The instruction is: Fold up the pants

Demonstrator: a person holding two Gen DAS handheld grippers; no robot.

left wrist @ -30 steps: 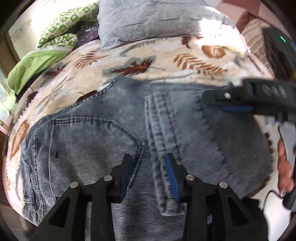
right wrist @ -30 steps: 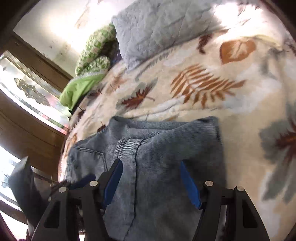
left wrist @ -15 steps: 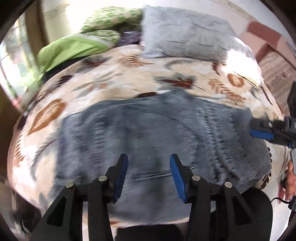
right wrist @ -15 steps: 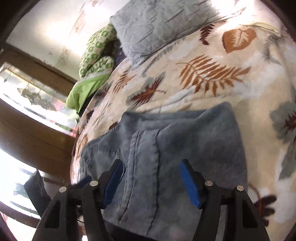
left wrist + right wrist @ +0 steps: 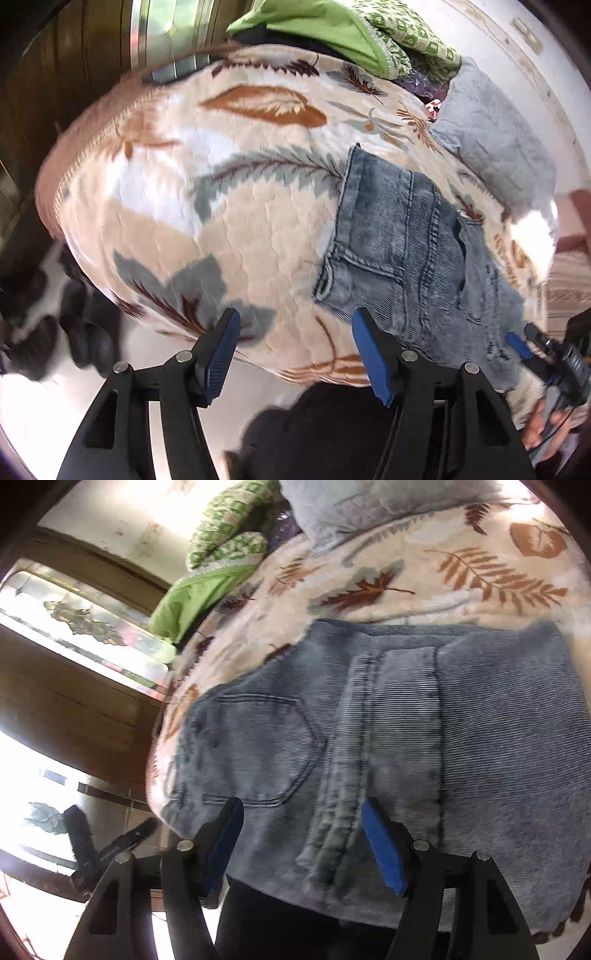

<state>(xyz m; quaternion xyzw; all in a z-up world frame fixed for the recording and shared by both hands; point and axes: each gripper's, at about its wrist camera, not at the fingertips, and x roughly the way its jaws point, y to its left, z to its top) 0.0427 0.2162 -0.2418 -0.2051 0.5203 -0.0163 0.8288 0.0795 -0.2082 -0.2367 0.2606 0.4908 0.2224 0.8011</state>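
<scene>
Folded pants (image 5: 388,738) lie flat on the leaf-print blanket (image 5: 221,206), frame centre in the right wrist view, right of centre in the left. Left gripper (image 5: 295,354) has just been opening: jaws apart, nothing between them, over bare blanket. Right gripper (image 5: 303,842) gapes empty above the pants' near edge.

Item: one pair of pants (image 5: 424,738), blue-grey washed denim, folded.

We record them lying flat on the leaf-print bedspread (image 5: 221,206), folded into a compact, roughly rectangular bundle close to the bed's near edge, with part of the bundle reaching that edge. We note a back pocket (image 5: 266,753) facing up at one end, a thick stitched seam band running across the middle, and plain ribbed denim at the other end. The cloth looks smooth, without loose legs trailing.
</scene>
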